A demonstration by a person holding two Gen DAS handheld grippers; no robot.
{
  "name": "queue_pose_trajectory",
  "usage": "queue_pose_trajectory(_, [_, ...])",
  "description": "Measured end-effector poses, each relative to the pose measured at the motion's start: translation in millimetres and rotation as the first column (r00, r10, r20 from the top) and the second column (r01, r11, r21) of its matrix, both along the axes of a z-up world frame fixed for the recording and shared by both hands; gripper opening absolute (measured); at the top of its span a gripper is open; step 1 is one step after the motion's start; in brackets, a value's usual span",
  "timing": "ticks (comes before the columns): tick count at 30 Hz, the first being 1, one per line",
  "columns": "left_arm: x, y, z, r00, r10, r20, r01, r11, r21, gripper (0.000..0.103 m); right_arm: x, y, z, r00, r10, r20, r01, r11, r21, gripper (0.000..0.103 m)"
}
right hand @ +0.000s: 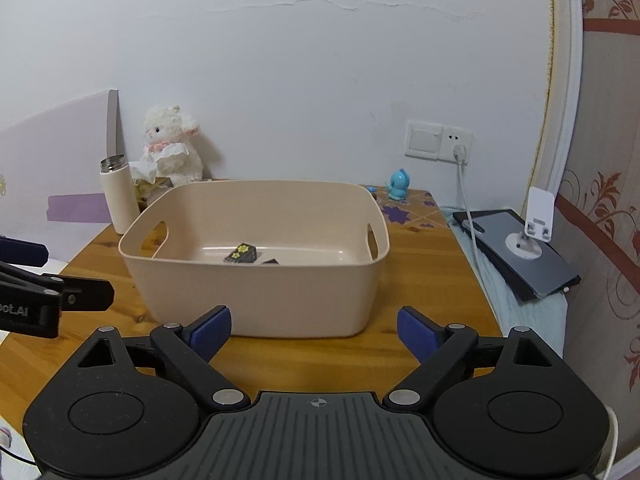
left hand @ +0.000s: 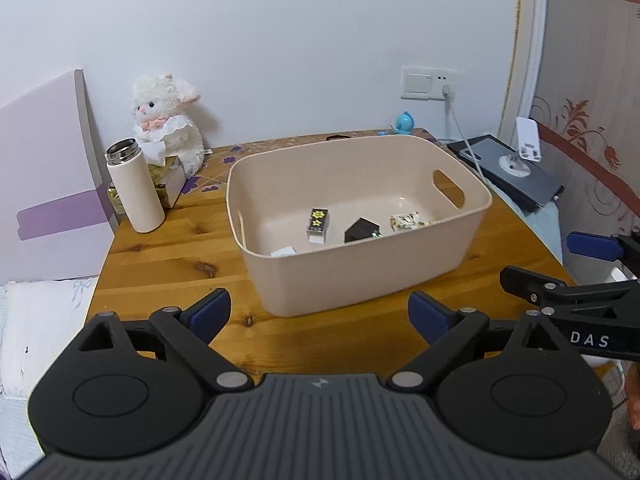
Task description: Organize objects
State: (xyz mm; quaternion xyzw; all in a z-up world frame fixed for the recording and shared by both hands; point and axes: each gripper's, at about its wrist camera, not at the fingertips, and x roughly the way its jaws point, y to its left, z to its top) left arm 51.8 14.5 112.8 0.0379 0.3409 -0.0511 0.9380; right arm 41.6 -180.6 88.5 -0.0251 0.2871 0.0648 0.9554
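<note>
A beige plastic bin (left hand: 360,276) stands on the wooden table (left hand: 168,256). Inside lie a small box with yellow flowers (left hand: 317,225), a black box (left hand: 361,230), a patterned packet (left hand: 409,221) and a white item (left hand: 283,251) near the front wall. My left gripper (left hand: 319,316) is open and empty, just in front of the bin. My right gripper (right hand: 314,332) is open and empty, also in front of the bin (right hand: 256,292); the flower box (right hand: 241,254) shows inside. The right gripper also shows at the right edge of the left wrist view (left hand: 592,264).
A white flask (left hand: 135,188), a plush lamb (left hand: 168,120) and a tissue box (left hand: 168,178) stand at the table's back left. A blue figurine (left hand: 404,123) is at the back right. A tablet with a white stand (left hand: 516,168) lies right of the table.
</note>
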Motion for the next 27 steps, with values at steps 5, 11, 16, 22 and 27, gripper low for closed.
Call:
queue_pose_trajectory(5, [-18.6, -0.3, -0.9, 1.000, -0.007, 0.008, 0.007, 1.000, -0.007, 0.099, -17.3, -0.5, -0.8, 1.000, -0.013, 0.008, 0.013, 1.000, -0.019, 0.092])
queue_pose_trajectory(11, [-37.2, 3.1, -4.8, 1.000, -0.014, -0.007, 0.014, 0.999, -0.041, 0.099, -36.6, 1.7, -0.5, 1.000, -0.016, 0.023, 0.017, 1.000, -0.019, 0.100])
queue_pose_trajectory(16, [-50.3, 6.1, -9.1, 1.000, -0.017, -0.019, 0.016, 0.998, -0.058, 0.099, -49.7, 4.2, -1.0, 1.000, -0.001, 0.025, 0.001, 1.000, -0.025, 0.100])
queue_pose_trajectory(22, [-59.9, 8.8, -9.6, 0.999, -0.025, -0.020, 0.023, 0.998, -0.063, 0.099, -61.6, 7.5, -1.0, 1.000, 0.013, 0.022, -0.013, 1.000, -0.029, 0.101])
queue_pose_trajectory(27, [-65.5, 10.0, -7.5, 1.000, -0.027, -0.012, 0.026, 0.997, -0.069, 0.099, -65.1, 6.3, -1.2, 1.000, 0.010, 0.017, -0.010, 1.000, -0.021, 0.101])
